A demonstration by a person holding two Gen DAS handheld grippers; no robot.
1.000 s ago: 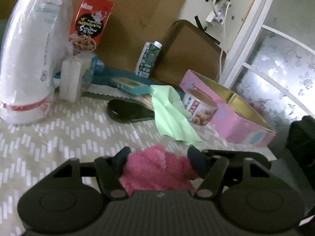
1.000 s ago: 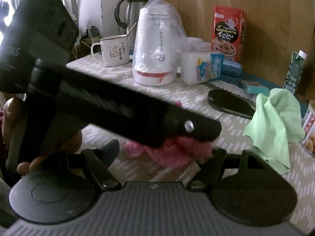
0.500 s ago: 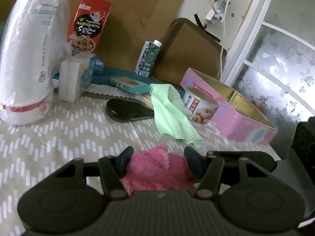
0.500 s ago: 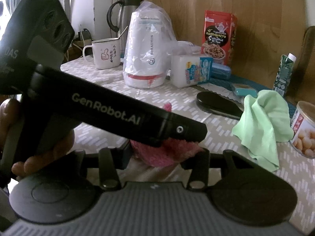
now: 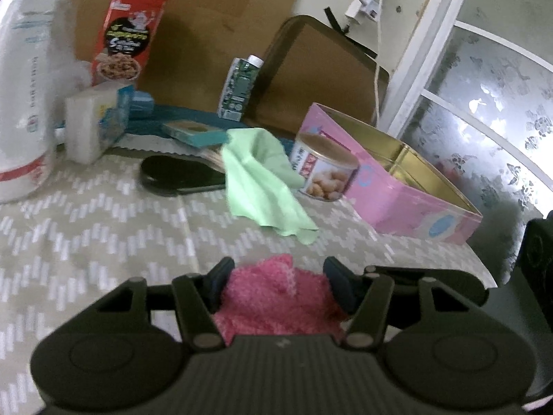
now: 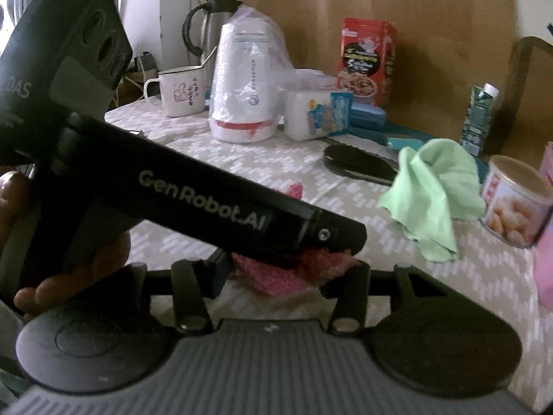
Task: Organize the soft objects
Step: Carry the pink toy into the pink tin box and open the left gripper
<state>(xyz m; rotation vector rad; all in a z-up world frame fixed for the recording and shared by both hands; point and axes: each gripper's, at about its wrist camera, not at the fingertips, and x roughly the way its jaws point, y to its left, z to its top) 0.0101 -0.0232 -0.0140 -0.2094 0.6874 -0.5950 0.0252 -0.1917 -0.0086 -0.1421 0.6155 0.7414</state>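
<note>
A fluffy pink cloth sits between the fingers of my left gripper, which is shut on it just above the patterned tablecloth. In the right wrist view the same pink cloth also lies between the fingers of my right gripper, which is shut on it, with the left gripper's black body crossing over it. A light green cloth lies crumpled on the table ahead, also in the right wrist view. An open pink tin box stands at the right.
A can of beans, a black oval case, a green carton, a red snack box, a tissue pack and a bagged white appliance stand around. A mug and kettle are at the back left.
Both grippers have drifted slightly with the pink cloth. The right gripper's fingers have closed in from wide open onto the cloth.
</note>
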